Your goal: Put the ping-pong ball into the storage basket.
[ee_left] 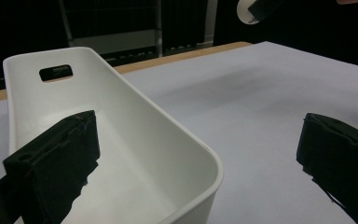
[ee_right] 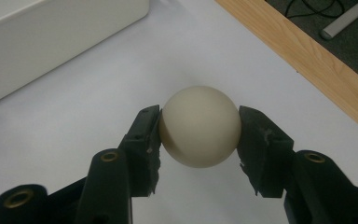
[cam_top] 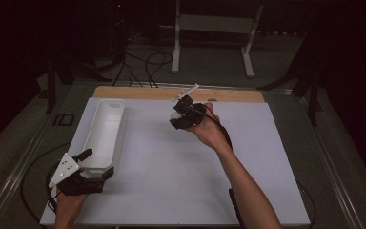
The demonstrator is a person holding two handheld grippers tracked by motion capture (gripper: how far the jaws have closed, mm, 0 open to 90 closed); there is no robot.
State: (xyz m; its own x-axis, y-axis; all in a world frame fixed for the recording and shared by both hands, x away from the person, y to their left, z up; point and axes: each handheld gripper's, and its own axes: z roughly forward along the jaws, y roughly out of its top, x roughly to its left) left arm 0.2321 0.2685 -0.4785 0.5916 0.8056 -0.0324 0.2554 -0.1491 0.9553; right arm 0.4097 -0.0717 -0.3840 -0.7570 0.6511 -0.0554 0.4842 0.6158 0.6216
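Right gripper view: right gripper [ee_right: 199, 140] pinches cream ball [ee_right: 200, 126]; left gripper [ee_left: 196, 154] spread astride tray [ee_left: 186, 140] rim.

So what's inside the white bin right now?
The white bin looks empty along its visible floor and walls. One jaw of the left tool reaches inside its near end and covers a patch of floor, so that spot can't be checked.

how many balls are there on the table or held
1: a cream ball clamped in the right claw, above the white table. The bin looks empty.

Smooth matt cream ball [ee_right: 200, 126]; glossy white plastic bin [ee_left: 135, 135]; wooden table edge [ee_right: 303, 51].
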